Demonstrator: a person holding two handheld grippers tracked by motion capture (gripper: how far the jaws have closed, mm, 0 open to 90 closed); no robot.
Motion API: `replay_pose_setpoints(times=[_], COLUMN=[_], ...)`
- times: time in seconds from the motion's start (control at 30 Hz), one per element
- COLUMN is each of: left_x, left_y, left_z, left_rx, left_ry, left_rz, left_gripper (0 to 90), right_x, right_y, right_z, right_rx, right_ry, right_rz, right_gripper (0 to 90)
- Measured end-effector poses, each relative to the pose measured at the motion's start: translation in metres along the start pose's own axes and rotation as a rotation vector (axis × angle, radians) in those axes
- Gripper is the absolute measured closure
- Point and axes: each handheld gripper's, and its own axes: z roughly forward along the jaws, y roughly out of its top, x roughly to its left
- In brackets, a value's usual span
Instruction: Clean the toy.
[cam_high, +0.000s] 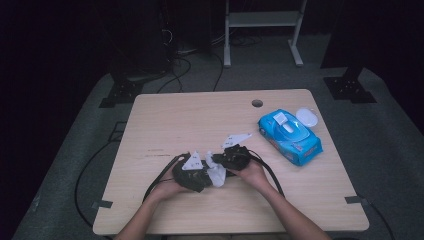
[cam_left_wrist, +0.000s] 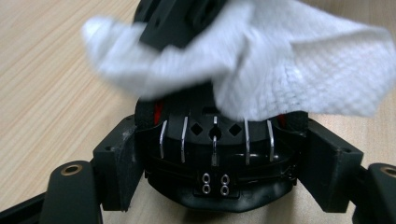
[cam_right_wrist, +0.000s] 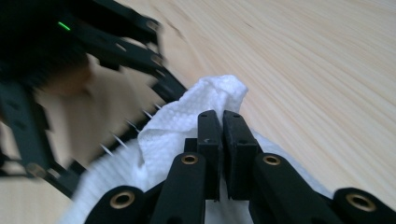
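My left gripper (cam_high: 196, 172) clamps a black ribbed gadget (cam_left_wrist: 215, 154) with small metal blades between its jaws, low over the near middle of the wooden table (cam_high: 175, 120). My right gripper (cam_right_wrist: 223, 122) has its jaws pressed together on a white wet wipe (cam_right_wrist: 187, 116), pinching the cloth at their tips. The wipe drapes over the top of the black gadget and touches it; in the high view it shows as a white bunch (cam_high: 217, 175) between my two hands. My right gripper meets the left one from the right, the two nearly touching. Far to the right lies a blue wipes pack (cam_high: 290, 137) with its lid flipped open.
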Motion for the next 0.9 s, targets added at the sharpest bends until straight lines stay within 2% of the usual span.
replay_pose_setpoints(times=[0.1,0.2,0.3,0.37,0.43,0.53,0.6,0.63,0.7,0.9], left_x=[0.0,0.0,0.001,0.0,0.0,0.0,0.0,0.0,0.0,0.001], left_y=[-0.001,-0.002,-0.002,-0.002,-0.001,-0.002,-0.002,-0.002,-0.002,-0.002], left_z=[0.0,0.0,0.0,0.0,0.0,0.001,0.001,0.001,0.0,0.0], left_rx=[0.012,0.012,0.009,0.008,0.008,0.017,0.024,0.022,0.019,0.009], left_ry=[0.003,0.002,0.0,0.002,0.0,0.0,0.003,0.003,0.0,-0.003], left_rz=[0.005,0.006,0.006,0.006,0.005,0.011,0.016,0.013,0.012,0.011], left_gripper=[24.0,24.0,24.0,24.0,24.0,24.0,23.9,24.0,23.9,23.9], right_x=[0.008,0.006,0.0,-0.002,-0.001,0.01,0.017,0.017,0.011,-0.016], right_y=[0.006,0.004,0.0,-0.005,-0.01,-0.015,-0.016,-0.017,-0.021,-0.042], right_z=[0.008,0.009,0.001,-0.005,-0.01,-0.012,-0.013,-0.015,-0.021,-0.047], right_rx=[-0.019,-0.012,0.002,0.012,0.003,-0.02,-0.015,-0.011,-0.004,0.03], right_ry=[0.041,0.029,-0.006,-0.013,0.004,0.07,0.064,0.065,0.046,-0.061], right_rz=[-0.003,-0.01,-0.014,0.001,0.016,-0.006,-0.047,-0.05,-0.046,0.003], right_gripper=[85.5,85.6,85.5,85.5,85.5,85.4,85.4,85.4,85.4,85.4])
